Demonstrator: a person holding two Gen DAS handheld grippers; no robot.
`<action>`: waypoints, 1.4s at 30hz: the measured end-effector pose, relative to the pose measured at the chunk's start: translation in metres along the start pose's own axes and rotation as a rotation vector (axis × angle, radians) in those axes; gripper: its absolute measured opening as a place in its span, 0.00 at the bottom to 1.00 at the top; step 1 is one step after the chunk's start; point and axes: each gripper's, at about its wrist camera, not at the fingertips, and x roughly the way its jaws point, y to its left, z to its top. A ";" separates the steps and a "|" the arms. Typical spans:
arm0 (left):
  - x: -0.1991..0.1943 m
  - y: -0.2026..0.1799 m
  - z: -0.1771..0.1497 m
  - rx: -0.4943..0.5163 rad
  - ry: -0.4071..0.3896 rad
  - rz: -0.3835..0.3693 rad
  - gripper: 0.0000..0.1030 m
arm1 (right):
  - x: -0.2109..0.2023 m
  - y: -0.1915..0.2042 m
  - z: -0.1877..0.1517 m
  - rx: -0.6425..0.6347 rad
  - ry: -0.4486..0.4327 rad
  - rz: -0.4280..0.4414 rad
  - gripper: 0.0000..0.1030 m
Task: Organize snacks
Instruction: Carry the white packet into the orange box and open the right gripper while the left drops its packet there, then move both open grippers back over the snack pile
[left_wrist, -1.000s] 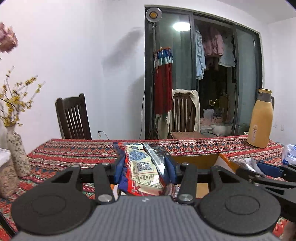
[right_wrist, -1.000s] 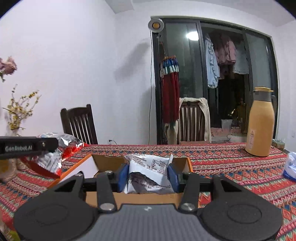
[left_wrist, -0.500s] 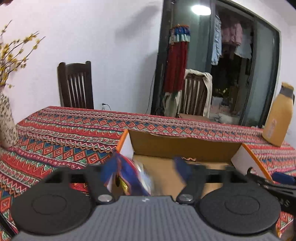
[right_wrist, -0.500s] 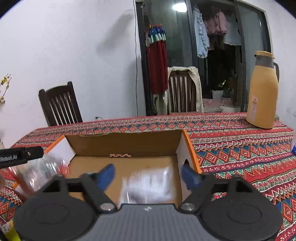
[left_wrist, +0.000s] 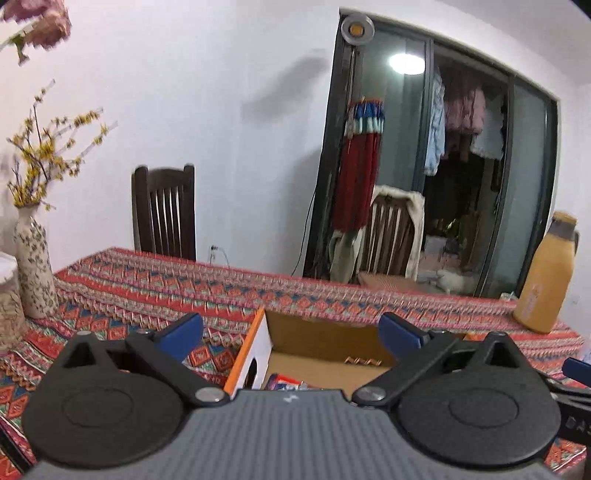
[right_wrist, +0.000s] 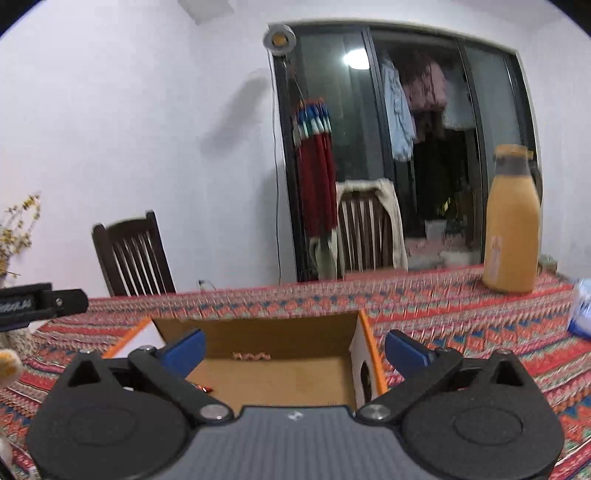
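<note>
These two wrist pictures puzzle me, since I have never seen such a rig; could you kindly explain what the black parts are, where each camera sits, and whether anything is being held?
A person holds a two-finger gripper in each hand, with a fisheye camera on each looking forward along the fingers. The black discs and arms at the bottom are the gripper's own body. In the left wrist view the left gripper, and in the right wrist view the right gripper, have blue-tipped jaws opening wide with nothing between them. Below them an open cardboard box stands on a patterned tablecloth; a snack packet peeks out inside. A yellow flask and a vase also stand there.
</note>
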 end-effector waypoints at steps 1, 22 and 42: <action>-0.006 0.000 0.002 0.005 -0.011 -0.004 1.00 | -0.009 0.002 0.002 -0.010 -0.018 0.003 1.00; -0.117 0.030 -0.068 0.163 0.022 -0.075 1.00 | -0.140 0.027 -0.063 -0.163 -0.006 0.039 1.00; -0.136 0.047 -0.112 0.106 0.130 -0.081 1.00 | -0.163 -0.002 -0.126 -0.114 0.150 -0.030 0.85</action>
